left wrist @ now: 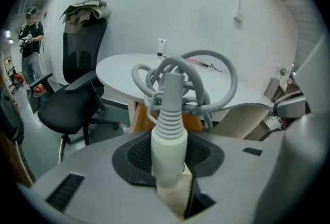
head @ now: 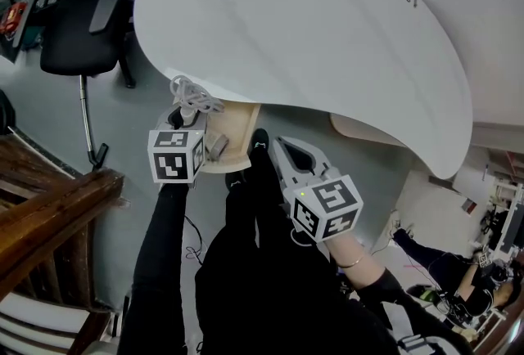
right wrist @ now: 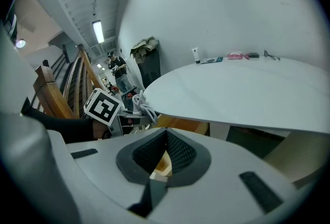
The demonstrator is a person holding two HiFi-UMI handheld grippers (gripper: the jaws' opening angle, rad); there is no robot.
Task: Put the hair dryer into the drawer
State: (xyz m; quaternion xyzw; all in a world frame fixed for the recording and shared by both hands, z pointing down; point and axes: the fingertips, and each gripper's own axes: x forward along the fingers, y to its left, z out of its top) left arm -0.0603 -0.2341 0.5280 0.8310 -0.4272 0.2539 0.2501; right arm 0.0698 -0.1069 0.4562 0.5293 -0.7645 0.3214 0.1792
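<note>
Left gripper [left wrist: 169,141] has the hair dryer [left wrist: 168,114] clamped by the white handle end, right below the ribbed sleeve where the cord [left wrist: 223,70] comes out. The cord is bunched in loose grey loops sticking up past the jaws. Right gripper [right wrist: 166,138] is empty, jaws closed up at the tips, hanging off to the side under the white table [head: 327,42].

In the head view the dryer sits at the edge of the light wooden drawer [head: 239,131] tucked under the table edge. Honestly can't tell how far open the drawer is, or where the dryer's body is, since the gripper covers it.

Handling-wise I'd guess it's a hard, smooth plastic shell, not heavy, but lopsided when held this far down the handle, so it could swing. The cord is the floppy bit and may snag on the drawer lip. The rigid handle is the right spot to hold, not the rubbery sleeve.
</note>
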